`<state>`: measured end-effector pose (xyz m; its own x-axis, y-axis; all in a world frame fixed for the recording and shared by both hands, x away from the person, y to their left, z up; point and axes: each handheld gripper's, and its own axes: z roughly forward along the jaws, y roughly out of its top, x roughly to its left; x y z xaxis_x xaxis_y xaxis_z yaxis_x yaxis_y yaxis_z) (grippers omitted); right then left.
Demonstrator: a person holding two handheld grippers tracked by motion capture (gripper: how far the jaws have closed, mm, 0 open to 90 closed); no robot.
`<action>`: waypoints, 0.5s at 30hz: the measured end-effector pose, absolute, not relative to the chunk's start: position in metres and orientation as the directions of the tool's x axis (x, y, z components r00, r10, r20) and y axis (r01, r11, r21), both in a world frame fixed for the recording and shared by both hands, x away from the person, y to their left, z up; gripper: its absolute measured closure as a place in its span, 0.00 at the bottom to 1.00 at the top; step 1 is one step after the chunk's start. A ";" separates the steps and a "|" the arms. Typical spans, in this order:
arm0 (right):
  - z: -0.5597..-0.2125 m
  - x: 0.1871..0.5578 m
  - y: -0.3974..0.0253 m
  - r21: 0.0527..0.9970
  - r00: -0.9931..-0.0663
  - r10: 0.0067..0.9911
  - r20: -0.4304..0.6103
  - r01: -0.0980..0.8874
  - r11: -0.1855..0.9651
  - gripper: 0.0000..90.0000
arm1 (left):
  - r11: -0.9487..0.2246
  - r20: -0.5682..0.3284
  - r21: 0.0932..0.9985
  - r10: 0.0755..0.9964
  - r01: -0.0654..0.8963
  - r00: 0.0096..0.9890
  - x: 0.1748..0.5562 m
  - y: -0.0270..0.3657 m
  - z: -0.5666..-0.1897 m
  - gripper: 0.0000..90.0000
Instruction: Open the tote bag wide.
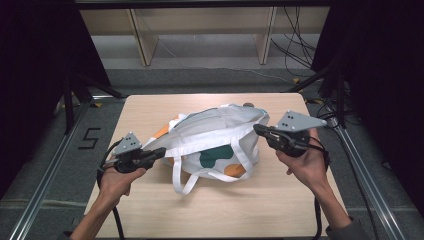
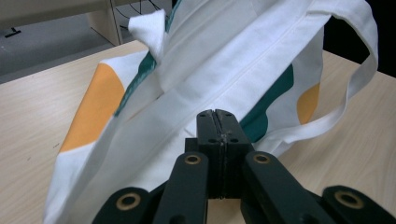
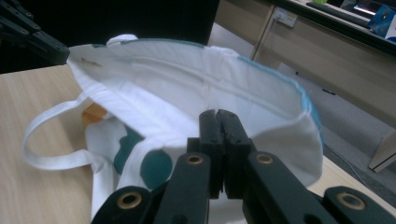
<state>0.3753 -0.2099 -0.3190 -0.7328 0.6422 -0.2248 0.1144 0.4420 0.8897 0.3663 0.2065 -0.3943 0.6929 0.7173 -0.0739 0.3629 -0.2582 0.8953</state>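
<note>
Both claws, left point(image 1: 159, 153) and right point(image 1: 258, 129), clamp the bag point(image 1: 215, 135) rim at mid-frame. Pulling apart harder could slip the cloth free.

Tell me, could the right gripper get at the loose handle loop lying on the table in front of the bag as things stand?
Probably not: the right gripper is shut on the tote bag rim, as is the left gripper. The handle loop lies unobstructed, but reaching it means letting go.
</note>
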 end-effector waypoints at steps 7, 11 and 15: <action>-0.310 0.403 -0.193 0.865 -0.721 0.650 -0.241 0.144 0.481 1.00 | -0.267 -0.065 0.892 0.721 0.363 0.689 0.386 0.197 -0.385 0.99; -0.310 0.423 -0.185 0.845 -0.710 0.658 -0.252 0.169 0.507 1.00 | -0.262 -0.072 0.890 0.726 0.372 0.684 0.404 0.192 -0.380 0.99; -0.315 0.434 -0.182 0.823 -0.694 0.673 -0.256 0.209 0.528 0.99 | -0.261 -0.075 0.884 0.740 0.388 0.669 0.419 0.190 -0.382 0.99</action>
